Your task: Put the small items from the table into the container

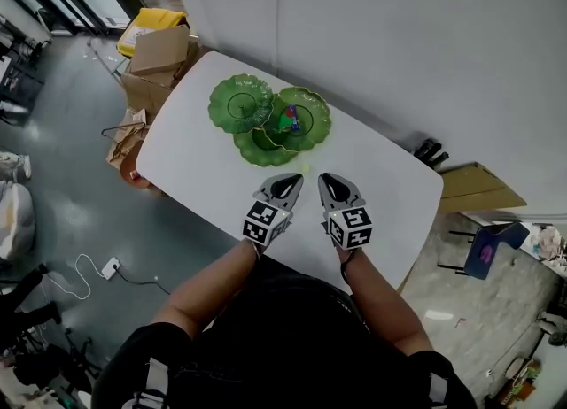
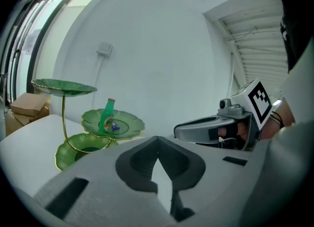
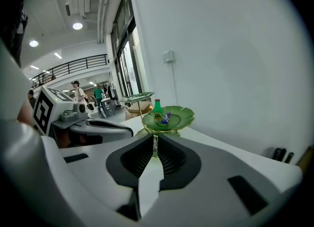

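Note:
A three-tier stand of green leaf-shaped plates (image 1: 241,102) stands at the far side of the white table (image 1: 195,168). One plate (image 1: 312,108) holds a small green bottle (image 1: 288,118) and a blue item beside it. In the left gripper view the bottle (image 2: 108,114) and the blue item (image 2: 114,127) lie on the middle plate (image 2: 128,122). The right gripper view shows the same bottle (image 3: 157,110) on its plate (image 3: 180,115). My left gripper (image 1: 291,179) and right gripper (image 1: 330,179) hover side by side near the table's near edge, short of the stand, both shut and empty.
Cardboard boxes (image 1: 159,53) and a paper bag (image 1: 128,137) crowd the floor past the table's left end. A flat cardboard sheet (image 1: 478,188) and a blue chair (image 1: 485,252) stand to the right. A white wall (image 1: 399,35) runs behind the table.

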The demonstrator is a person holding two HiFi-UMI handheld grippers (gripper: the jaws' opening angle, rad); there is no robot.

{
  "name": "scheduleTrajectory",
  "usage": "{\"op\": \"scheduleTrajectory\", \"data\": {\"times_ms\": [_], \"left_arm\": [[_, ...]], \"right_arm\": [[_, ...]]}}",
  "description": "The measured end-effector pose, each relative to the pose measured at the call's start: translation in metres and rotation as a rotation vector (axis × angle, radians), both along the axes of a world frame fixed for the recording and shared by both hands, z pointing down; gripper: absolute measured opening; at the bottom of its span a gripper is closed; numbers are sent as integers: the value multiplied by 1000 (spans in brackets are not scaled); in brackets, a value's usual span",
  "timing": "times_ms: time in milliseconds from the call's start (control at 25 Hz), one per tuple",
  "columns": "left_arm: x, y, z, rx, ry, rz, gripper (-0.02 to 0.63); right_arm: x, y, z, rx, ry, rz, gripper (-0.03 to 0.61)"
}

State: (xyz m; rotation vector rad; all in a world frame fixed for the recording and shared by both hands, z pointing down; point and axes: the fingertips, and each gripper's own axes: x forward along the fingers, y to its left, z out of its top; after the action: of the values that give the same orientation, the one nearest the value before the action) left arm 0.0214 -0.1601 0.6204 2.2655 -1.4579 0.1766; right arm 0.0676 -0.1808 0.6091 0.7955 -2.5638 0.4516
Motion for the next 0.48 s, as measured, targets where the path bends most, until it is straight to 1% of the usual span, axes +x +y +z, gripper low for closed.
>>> {"op": "scheduleTrajectory", "data": {"times_ms": [280,480], "left_arm": [[-12,-15,56,-106,-25,85,8],[-18,-21,92,-174,-4,111,8]], "right_arm": [[-15,-22,65,-86,86,12,29],[-26,-30,111,-158,134,3,82]]}}
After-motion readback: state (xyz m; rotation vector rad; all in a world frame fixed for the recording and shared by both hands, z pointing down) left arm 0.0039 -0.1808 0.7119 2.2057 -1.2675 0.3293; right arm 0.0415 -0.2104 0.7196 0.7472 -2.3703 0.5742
